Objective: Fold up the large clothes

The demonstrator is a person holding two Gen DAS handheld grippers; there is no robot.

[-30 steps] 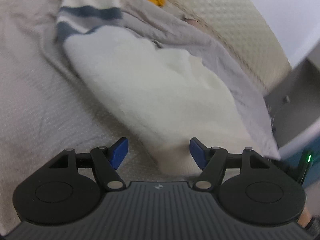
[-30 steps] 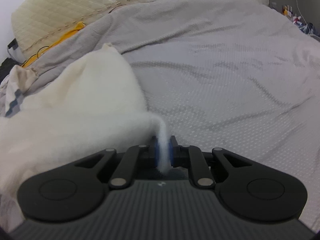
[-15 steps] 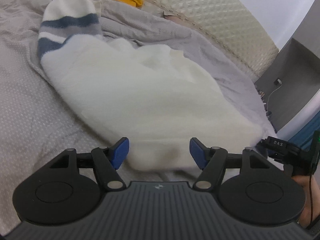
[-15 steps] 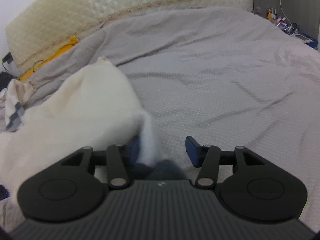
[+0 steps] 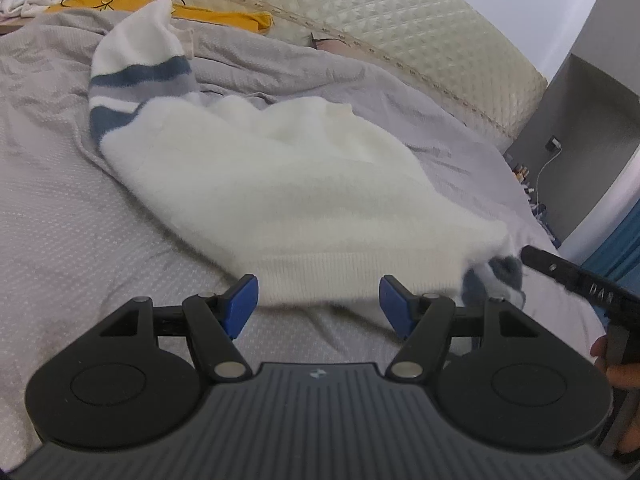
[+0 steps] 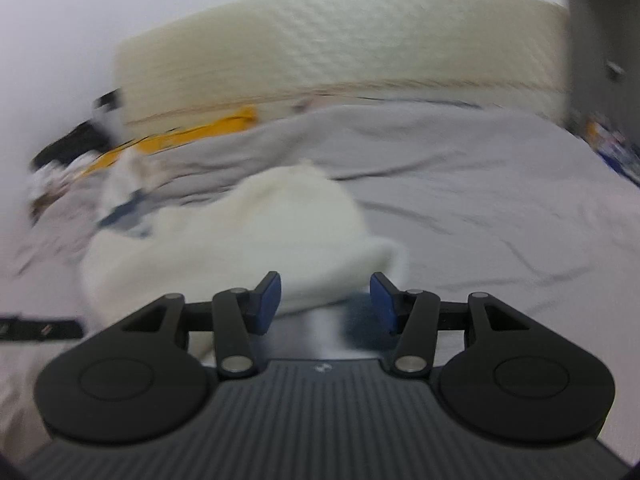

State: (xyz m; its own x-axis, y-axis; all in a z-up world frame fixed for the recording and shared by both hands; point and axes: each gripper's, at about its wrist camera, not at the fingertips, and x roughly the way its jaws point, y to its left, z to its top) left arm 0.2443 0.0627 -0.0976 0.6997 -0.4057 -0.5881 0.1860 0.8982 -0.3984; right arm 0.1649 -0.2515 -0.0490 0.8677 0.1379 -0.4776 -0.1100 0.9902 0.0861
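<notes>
A white fluffy sweater (image 5: 280, 184) with blue and grey sleeve stripes (image 5: 136, 84) lies bunched on the grey bed cover. My left gripper (image 5: 318, 306) is open and empty, just in front of the sweater's ribbed hem. My right gripper (image 6: 325, 300) is open and empty, close to the sweater's near corner (image 6: 280, 240); that view is blurred. The right gripper's black body (image 5: 580, 280) shows at the right edge of the left wrist view, beside the sweater's dark cuff.
The grey bed cover (image 5: 60, 240) spreads all around (image 6: 500, 216). A quilted cream headboard (image 5: 400, 28) runs along the back. A yellow cloth (image 5: 216, 14) lies at the head of the bed. A grey nightstand area with cables (image 5: 560, 152) stands at the right.
My right gripper has opened and let go of the sweater's corner, then pulled back and tilted up. My left gripper stayed open and has drawn back from the sweater.
</notes>
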